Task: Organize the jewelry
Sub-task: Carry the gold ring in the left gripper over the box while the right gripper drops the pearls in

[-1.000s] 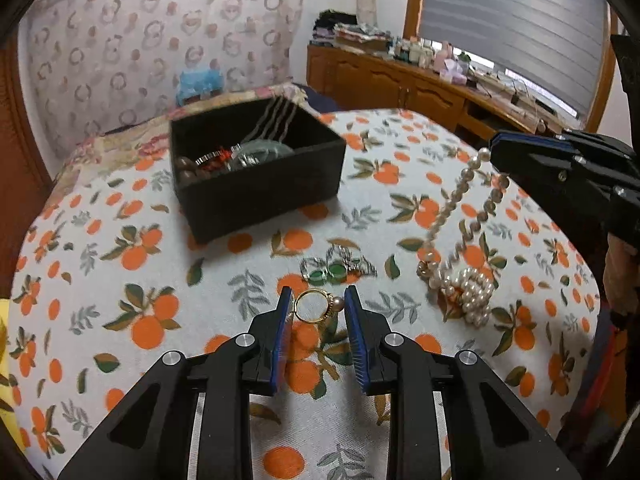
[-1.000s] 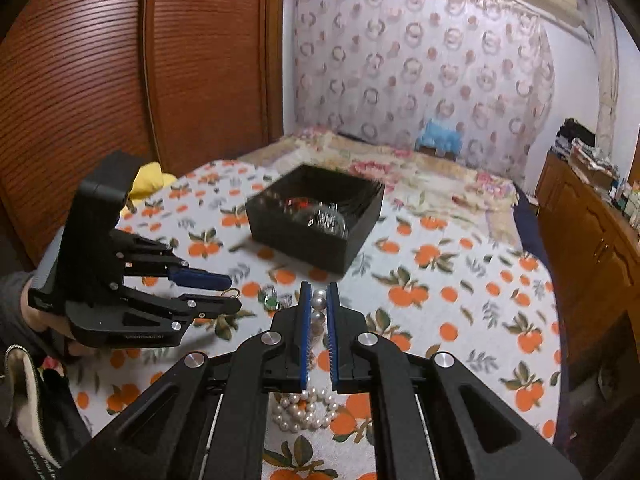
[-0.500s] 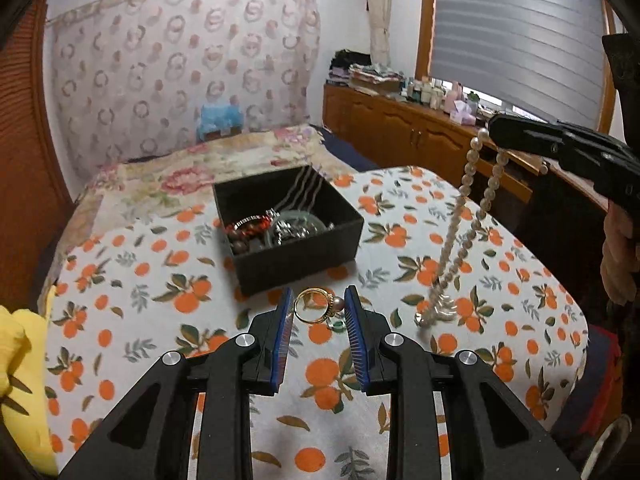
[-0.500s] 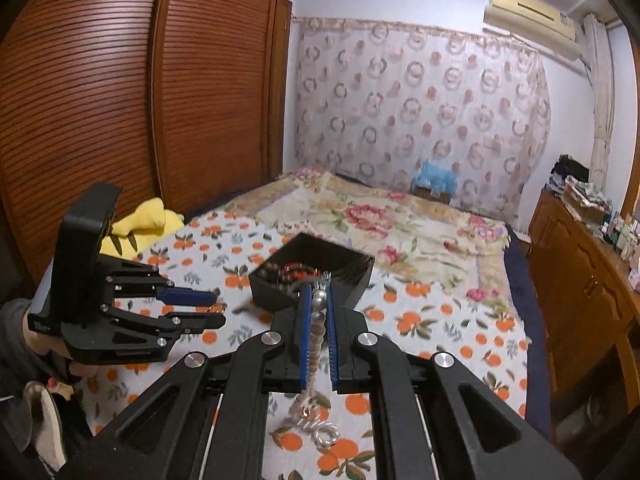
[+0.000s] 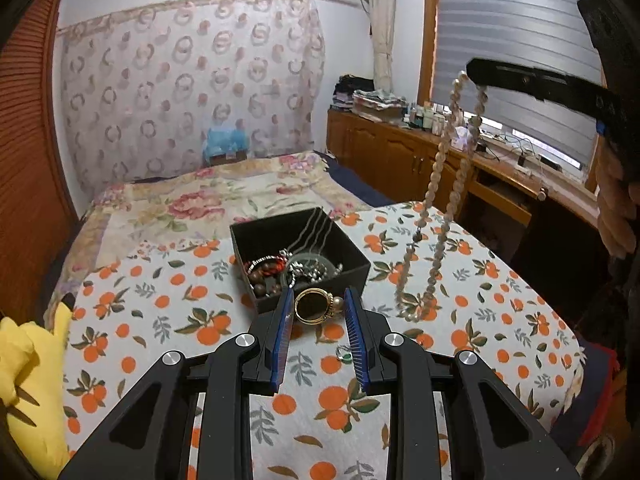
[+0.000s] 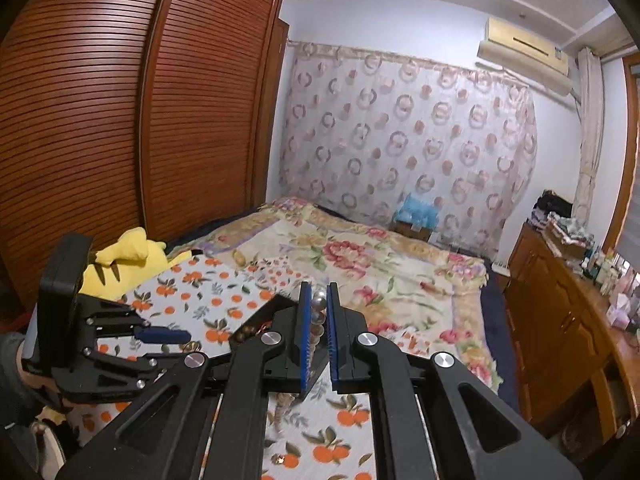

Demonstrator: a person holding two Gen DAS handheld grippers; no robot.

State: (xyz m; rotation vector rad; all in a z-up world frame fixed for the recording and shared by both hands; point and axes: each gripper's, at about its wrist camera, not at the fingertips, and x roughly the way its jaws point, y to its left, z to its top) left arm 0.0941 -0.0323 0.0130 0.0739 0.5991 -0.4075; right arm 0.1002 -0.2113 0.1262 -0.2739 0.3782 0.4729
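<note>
My left gripper (image 5: 318,300) is shut on a gold ring with a pearl (image 5: 312,311), held up just in front of the black jewelry box (image 5: 354,276). The box sits on the orange-print cloth (image 5: 160,320) and holds several bracelets and chains. My right gripper (image 6: 318,292) is shut on a pearl necklace (image 6: 318,303). In the left wrist view the right gripper (image 5: 474,70) is high at the right, and the pearl necklace (image 5: 436,184) hangs from it in a long loop to the right of the box. The left gripper (image 6: 184,346) shows low on the left in the right wrist view.
A small clear-and-green piece of jewelry (image 5: 344,354) lies on the cloth under my left gripper. A yellow plush toy (image 5: 24,380) lies at the cloth's left edge. Behind the box a floral blanket (image 5: 200,200) covers the bed. A wooden cabinet (image 5: 400,152) runs along the right wall.
Both grippers have risen. The pearl necklace has been pulled up from its heap on the cloth and hangs as a long loop. The ring stays between the left pads.
</note>
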